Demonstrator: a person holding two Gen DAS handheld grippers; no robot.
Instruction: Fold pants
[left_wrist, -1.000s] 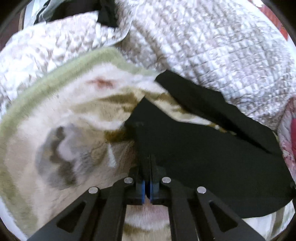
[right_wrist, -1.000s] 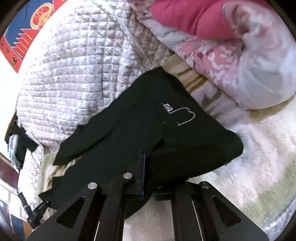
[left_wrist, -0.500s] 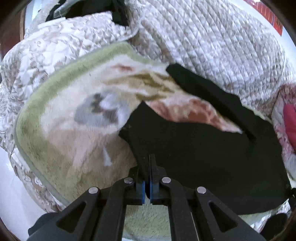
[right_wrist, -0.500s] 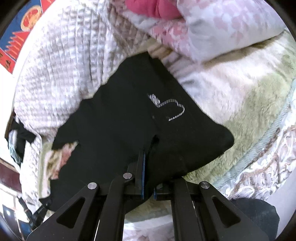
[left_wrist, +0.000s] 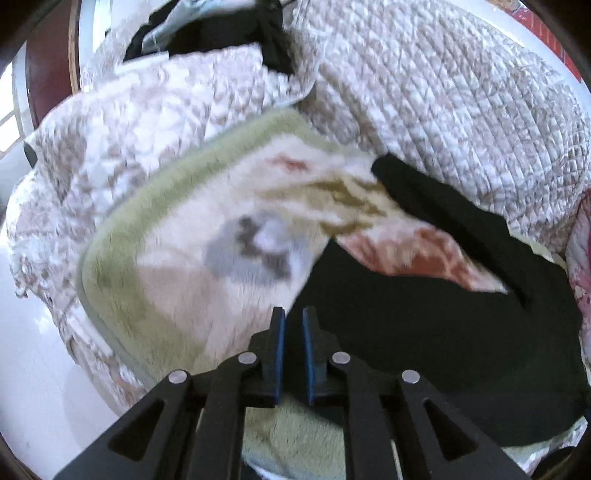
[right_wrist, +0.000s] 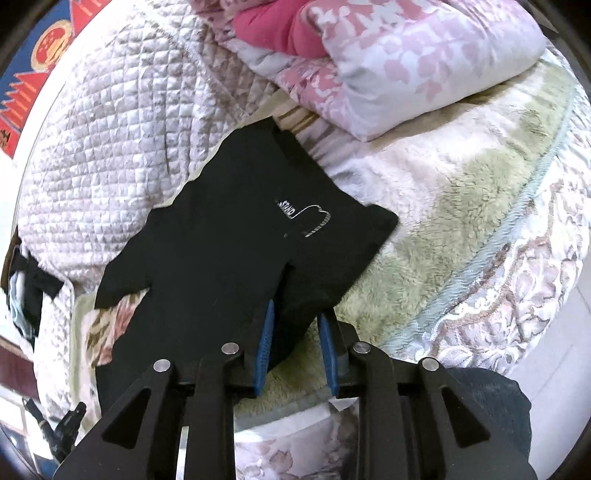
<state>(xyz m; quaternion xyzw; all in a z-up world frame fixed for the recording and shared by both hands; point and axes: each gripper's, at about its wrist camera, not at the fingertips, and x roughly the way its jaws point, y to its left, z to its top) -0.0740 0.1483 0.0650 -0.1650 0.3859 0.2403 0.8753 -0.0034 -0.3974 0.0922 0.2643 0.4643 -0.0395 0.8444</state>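
The black pants (left_wrist: 424, 325) lie spread on a plush cream and green blanket (left_wrist: 177, 258) on the bed. In the right wrist view the pants (right_wrist: 229, 254) show a small white logo and one leg reaching left. My left gripper (left_wrist: 293, 321) is open a small gap at the near edge of the pants, with nothing clamped. My right gripper (right_wrist: 297, 314) is open wider at the near hem, its blue pads either side of the cloth without pinching it.
A quilted beige bedspread (left_wrist: 443, 92) is bunched behind the blanket. Pink floral pillows (right_wrist: 406, 55) and a red cushion (right_wrist: 266, 29) lie at the far right. Dark clothes (left_wrist: 221, 33) hang at the bed's far end. White floor (left_wrist: 37, 387) lies left of the bed.
Both grippers have opened and let go of the pants, which now lie flatter on the blanket. Both have pulled back and up from the cloth.
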